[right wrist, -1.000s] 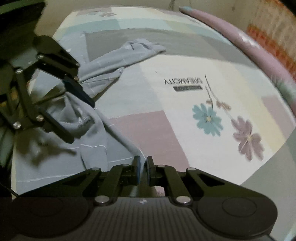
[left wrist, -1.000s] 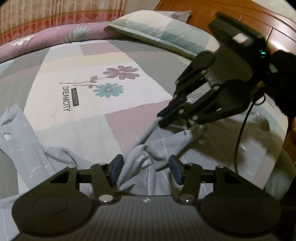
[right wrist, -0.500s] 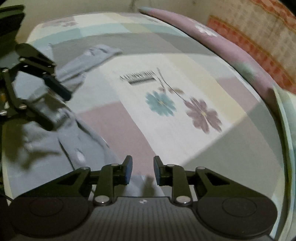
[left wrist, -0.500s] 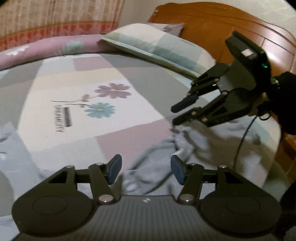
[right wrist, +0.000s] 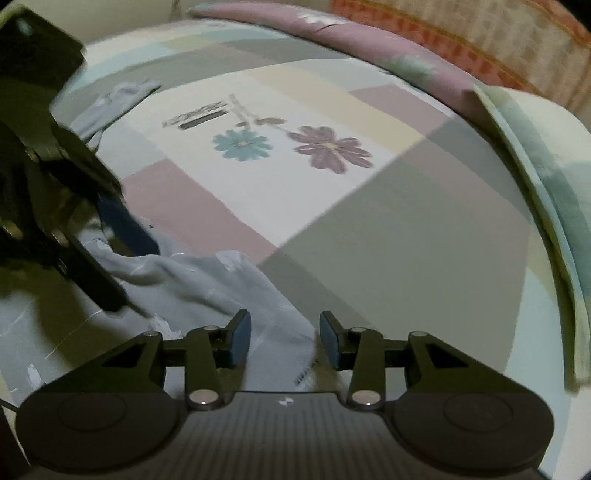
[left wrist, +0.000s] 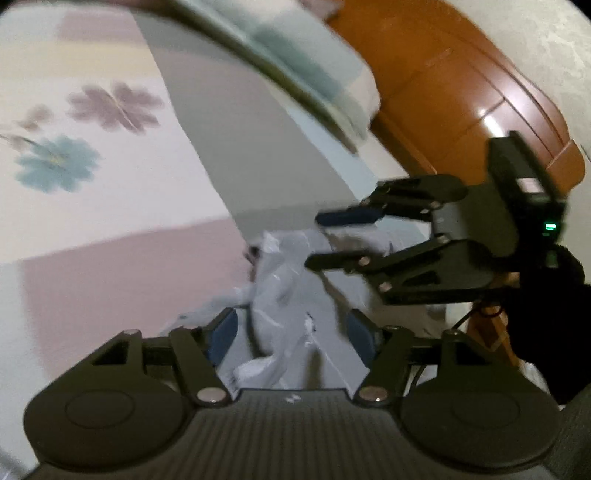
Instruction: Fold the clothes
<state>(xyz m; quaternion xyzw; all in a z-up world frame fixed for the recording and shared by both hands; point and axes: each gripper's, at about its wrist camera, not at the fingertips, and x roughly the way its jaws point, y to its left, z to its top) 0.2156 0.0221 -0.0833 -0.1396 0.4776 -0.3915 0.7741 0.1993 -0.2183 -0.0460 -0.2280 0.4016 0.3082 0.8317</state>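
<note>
A pale grey-blue garment (left wrist: 291,295) with thin white lines lies crumpled on the patchwork bedspread (left wrist: 110,280). My left gripper (left wrist: 291,332) is open, its jaws wide apart just over the bunched cloth, gripping nothing. My right gripper (right wrist: 284,338) is open above the garment's edge (right wrist: 221,288), gripping nothing. In the left wrist view the right gripper (left wrist: 314,240) hovers over the far end of the cloth with its jaws apart. In the right wrist view the left gripper (right wrist: 110,258) stands at the left over the cloth. A sleeve (right wrist: 110,107) trails away at the far left.
A checked pillow (left wrist: 295,66) lies at the head of the bed against a wooden headboard (left wrist: 461,85). The pillow also shows at the right in the right wrist view (right wrist: 546,192). A purple quilt roll (right wrist: 362,44) and a patterned curtain (right wrist: 480,33) run along the far side.
The right gripper opened and let go of the cloth, then opened wider. Both grippers swung toward the pillow end of the bed. The left gripper stayed open.
</note>
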